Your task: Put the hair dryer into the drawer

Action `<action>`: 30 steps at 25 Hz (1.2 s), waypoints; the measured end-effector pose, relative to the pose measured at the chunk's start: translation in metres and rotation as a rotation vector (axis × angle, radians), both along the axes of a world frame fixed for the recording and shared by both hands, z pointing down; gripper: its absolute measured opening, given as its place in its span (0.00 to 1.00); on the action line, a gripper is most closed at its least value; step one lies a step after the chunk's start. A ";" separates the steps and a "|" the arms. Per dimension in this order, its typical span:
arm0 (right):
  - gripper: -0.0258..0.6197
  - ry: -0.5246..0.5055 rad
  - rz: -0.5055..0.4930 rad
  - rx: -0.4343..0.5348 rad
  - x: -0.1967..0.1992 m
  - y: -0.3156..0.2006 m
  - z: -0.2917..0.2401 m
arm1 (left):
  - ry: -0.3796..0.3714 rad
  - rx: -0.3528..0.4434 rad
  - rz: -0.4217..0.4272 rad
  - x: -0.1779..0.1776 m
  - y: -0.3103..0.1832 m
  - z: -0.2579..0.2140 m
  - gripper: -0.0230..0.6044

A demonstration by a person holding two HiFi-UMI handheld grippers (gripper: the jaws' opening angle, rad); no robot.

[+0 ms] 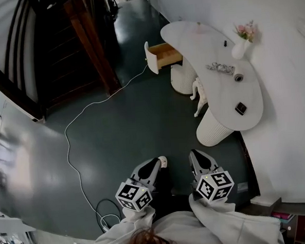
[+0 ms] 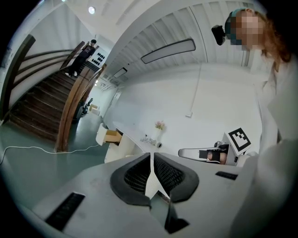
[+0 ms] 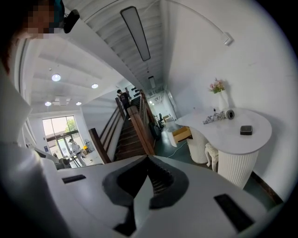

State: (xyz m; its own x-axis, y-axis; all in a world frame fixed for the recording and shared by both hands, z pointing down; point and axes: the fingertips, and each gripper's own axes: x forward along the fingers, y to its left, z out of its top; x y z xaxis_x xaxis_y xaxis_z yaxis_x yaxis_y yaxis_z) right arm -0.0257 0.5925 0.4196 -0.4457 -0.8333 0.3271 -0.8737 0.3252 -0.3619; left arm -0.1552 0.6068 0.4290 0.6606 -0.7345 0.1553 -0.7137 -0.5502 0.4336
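Note:
A white curved table stands ahead on the right, and its drawer is pulled open at the far left end, with a wooden inside. The drawer also shows in both gripper views. On the tabletop lies a grey round-ended piece with a tangled cord, apparently the hair dryer. My left gripper and right gripper hang side by side low over the dark floor. They are well short of the table, shut and empty.
On the table stand a white vase of flowers and a small black square object. A white stool sits under the table. A white cable snakes across the floor. A wooden staircase rises at left, with a person on it.

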 end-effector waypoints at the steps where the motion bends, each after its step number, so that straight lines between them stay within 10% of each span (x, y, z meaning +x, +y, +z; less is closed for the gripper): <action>1: 0.12 0.000 -0.002 0.001 -0.001 -0.010 -0.002 | -0.001 0.003 -0.004 -0.002 -0.010 -0.002 0.09; 30: 0.12 -0.008 0.029 -0.031 -0.045 -0.254 0.000 | 0.001 -0.015 0.041 -0.050 -0.262 0.001 0.09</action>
State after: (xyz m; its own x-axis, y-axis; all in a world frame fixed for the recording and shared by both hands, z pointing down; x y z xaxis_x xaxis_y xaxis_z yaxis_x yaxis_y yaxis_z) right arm -0.0704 0.3382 0.4199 -0.4239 -0.8355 0.3496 -0.8797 0.2880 -0.3783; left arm -0.2054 0.3451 0.4301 0.6905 -0.7042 0.1655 -0.6899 -0.5724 0.4431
